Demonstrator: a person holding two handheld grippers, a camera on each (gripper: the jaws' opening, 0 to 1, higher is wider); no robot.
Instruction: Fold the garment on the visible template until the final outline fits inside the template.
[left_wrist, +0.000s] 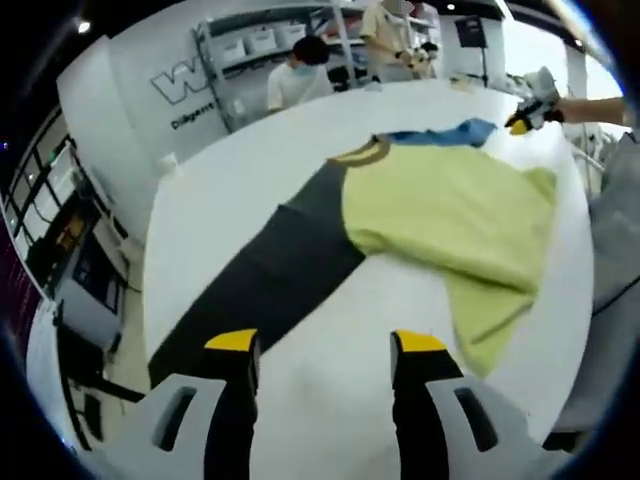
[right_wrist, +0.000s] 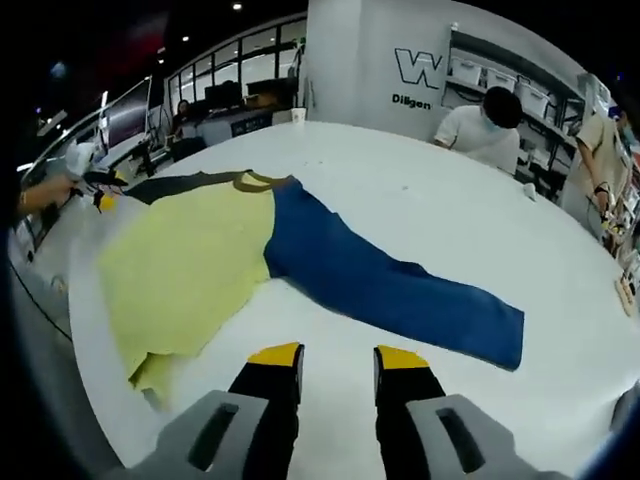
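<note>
Yellow-green cloth shirt (left_wrist: 450, 215) with one dark grey sleeve (left_wrist: 270, 270) and one blue sleeve (right_wrist: 390, 285), spread flat on the white table (left_wrist: 230, 180), sleeves outstretched, apparently ready for folding. Left gripper (left_wrist: 325, 350) and right gripper (right_wrist: 337, 360) hover at the near edge, jaws apart, empty. The right gripper view shows the full blue sleeve; the left shows the grey one.

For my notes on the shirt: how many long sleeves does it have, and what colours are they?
2. A dark grey sleeve stretches from the yellow body toward the left claw; a blue sleeve stretches toward the right claw.
</note>
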